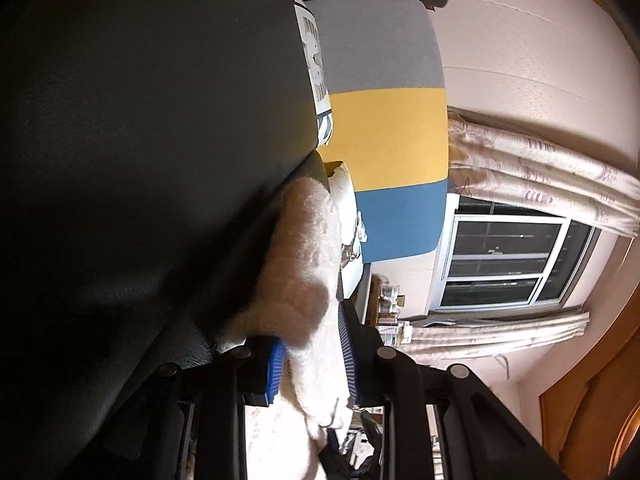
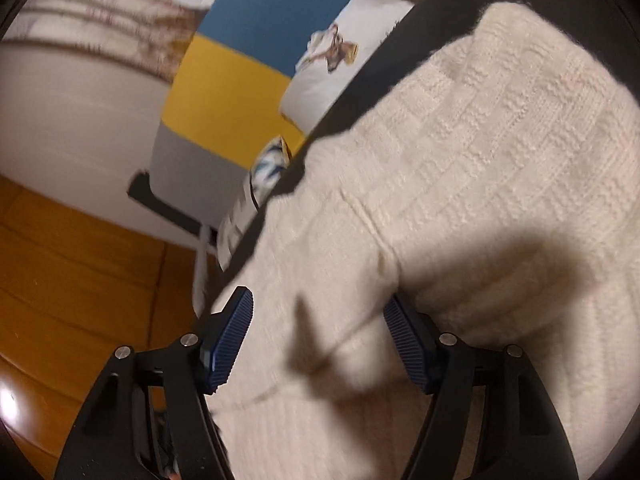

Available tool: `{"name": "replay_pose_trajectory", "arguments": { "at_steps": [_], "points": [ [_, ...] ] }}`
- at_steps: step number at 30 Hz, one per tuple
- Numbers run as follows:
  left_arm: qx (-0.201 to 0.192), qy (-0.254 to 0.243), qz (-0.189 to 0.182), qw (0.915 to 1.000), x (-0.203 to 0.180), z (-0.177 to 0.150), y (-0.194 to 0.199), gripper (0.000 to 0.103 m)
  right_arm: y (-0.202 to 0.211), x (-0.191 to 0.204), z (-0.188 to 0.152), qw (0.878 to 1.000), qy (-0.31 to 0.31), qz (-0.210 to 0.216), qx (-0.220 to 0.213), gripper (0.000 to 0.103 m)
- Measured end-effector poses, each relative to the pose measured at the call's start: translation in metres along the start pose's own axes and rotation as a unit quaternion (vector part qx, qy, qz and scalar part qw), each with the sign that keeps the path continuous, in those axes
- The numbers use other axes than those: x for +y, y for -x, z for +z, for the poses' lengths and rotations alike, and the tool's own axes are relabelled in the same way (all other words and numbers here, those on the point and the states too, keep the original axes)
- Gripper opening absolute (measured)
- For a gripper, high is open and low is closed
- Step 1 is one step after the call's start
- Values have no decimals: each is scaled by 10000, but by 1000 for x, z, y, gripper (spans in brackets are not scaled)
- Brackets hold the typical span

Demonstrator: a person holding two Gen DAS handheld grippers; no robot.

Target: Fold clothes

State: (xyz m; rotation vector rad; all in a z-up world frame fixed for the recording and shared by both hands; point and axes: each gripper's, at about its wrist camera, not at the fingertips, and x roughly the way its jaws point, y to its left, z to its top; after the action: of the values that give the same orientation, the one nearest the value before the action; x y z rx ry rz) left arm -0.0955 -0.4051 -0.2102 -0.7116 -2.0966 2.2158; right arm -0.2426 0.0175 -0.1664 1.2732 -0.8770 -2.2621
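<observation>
Two tilted fisheye views from hand-held grippers over a black leather-like surface (image 1: 140, 140).

In the left wrist view, the left gripper (image 1: 312, 368) has its blue ribbed pads (image 1: 276, 372) pressed against both sides of a bunched fold of a cream knit sweater (image 1: 304, 264), so it is clamped on the fabric. The sweater rises from between the pads along the edge of the black surface, which fills the whole left half of the view. Beyond the edge stands a panel with grey, yellow and blue bands (image 1: 392, 128), with a white printed cushion (image 1: 316, 68) wedged between panel and surface. Further off are a dark window (image 1: 508, 260) with patterned cream curtains (image 1: 540, 160) and a pale wall.

In the right wrist view, the right gripper (image 2: 316, 344) has its jaws spread wide, the blue pads (image 2: 228, 344) well apart with the sweater (image 2: 460, 200) spread flat between and beyond them. The right pad is partly tucked under a raised fold of fabric. The sweater covers most of the black surface (image 2: 400, 28). Behind are the striped panel (image 2: 232, 92), white printed cushions (image 2: 344, 64), and an orange wooden floor (image 2: 72, 280). This view is motion-blurred.
</observation>
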Motion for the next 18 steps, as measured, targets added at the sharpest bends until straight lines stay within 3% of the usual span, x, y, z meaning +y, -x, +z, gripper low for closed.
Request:
{"name": "replay_pose_trajectory", "arguments": {
  "at_steps": [2, 3, 7, 8, 11, 13, 14, 16, 18],
  "points": [
    [-21, -12, 55, 10000, 2, 1, 0, 23, -4, 7, 1, 9998, 150, -133, -21, 11],
    [-33, -44, 105, 9999, 2, 1, 0, 22, -5, 10, 1, 9995, 225, -200, -32, 9],
    [-27, -802, 201, 9966, -30, 1, -3, 9, -13, 24, 3, 9975, 525, -466, -75, 8],
    [-20, -1125, 221, 9934, -43, 1, -4, 9, -4, 44, 6, 9926, 1008, -647, -192, 8],
    [29, -2330, 94, 9724, -96, -10, -6, 9, 29, 110, 14, 9539, 2648, -1250, -652, 8],
    [194, -3063, 61, 9517, -125, -23, -13, 9, 54, 141, 15, 9182, 3461, -1602, -1072, 8],
    [282, -3261, 174, 9448, -131, -27, -18, 9, 61, 147, 16, 9062, 3657, -1759, -1190, 8],
    [488, -3359, 580, 9388, -126, -30, -33, 9, 53, 121, 23, 9190, 3323, -1864, -1017, 8],
    [673, -3074, 831, 9456, -109, -25, -40, 9, 42, 92, 30, 9338, 2902, -1938, -795, 8]
  ]
}}
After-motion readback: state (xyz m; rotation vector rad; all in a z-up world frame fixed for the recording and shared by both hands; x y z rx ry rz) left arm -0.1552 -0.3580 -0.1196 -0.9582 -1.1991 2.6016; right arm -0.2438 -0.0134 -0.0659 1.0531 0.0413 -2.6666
